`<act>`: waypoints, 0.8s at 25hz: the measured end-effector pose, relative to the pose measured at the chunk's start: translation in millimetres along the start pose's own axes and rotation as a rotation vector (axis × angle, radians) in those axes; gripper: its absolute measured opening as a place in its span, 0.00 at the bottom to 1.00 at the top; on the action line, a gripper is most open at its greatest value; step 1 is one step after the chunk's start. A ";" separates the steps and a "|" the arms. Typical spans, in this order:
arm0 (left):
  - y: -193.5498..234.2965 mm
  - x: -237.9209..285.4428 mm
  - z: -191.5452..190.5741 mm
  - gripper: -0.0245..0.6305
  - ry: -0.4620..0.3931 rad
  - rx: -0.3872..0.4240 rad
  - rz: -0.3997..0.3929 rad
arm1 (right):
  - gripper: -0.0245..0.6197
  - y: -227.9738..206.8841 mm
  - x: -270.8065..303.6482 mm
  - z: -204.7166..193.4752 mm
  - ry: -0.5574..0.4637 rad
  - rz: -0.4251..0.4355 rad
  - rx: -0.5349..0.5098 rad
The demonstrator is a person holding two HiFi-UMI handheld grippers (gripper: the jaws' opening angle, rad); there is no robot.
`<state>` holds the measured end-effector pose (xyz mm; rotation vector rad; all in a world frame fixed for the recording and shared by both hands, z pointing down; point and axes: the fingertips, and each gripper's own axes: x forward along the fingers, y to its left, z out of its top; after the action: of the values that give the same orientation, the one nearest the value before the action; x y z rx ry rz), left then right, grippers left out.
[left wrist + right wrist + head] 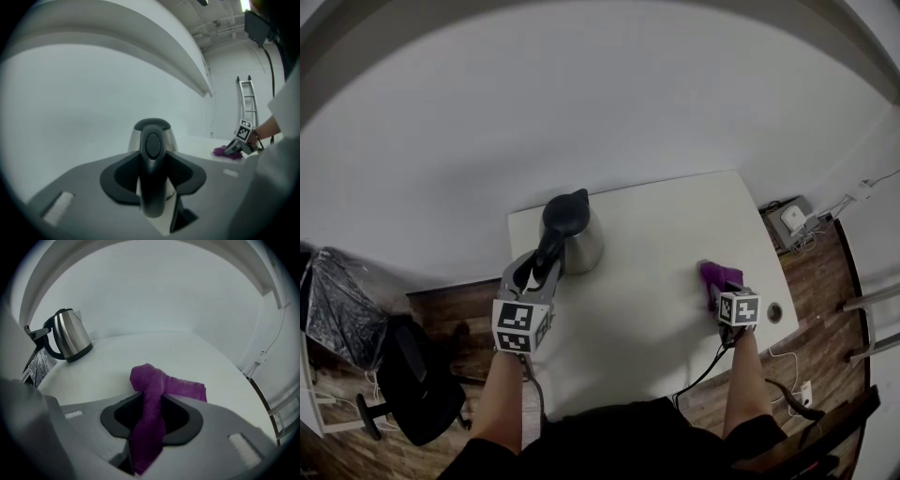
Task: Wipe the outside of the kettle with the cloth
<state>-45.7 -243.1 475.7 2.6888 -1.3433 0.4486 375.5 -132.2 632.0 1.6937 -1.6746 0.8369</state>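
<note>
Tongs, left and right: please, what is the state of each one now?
Left tongs: closed on the kettle handle.
Right tongs: closed on the purple cloth.

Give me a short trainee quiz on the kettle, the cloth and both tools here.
1. True or false: the kettle lies on its side on the table.
2. Which grips the kettle's handle? A the left tool; B the right tool; C neither.
3. Fill in: the right tool is shut on the purple ____.
Key: 1 false, it stands upright; 2 A; 3 cloth.
</note>
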 end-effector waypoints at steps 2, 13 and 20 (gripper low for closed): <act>-0.3 -0.6 -0.1 0.29 0.000 -0.005 0.002 | 0.21 1.4 0.5 -0.4 0.042 0.010 -0.003; -9.1 0.3 4.4 0.29 0.030 -0.018 0.019 | 0.18 87.4 -35.2 76.4 -0.157 0.108 -0.098; -10.7 -0.7 1.4 0.29 0.048 -0.019 0.012 | 0.18 226.4 -100.2 170.7 -0.431 0.310 -0.331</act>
<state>-37.3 -236.4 474.6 2.6383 -1.3449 0.4953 152.4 -208.7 445.4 1.4718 -2.2638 0.3009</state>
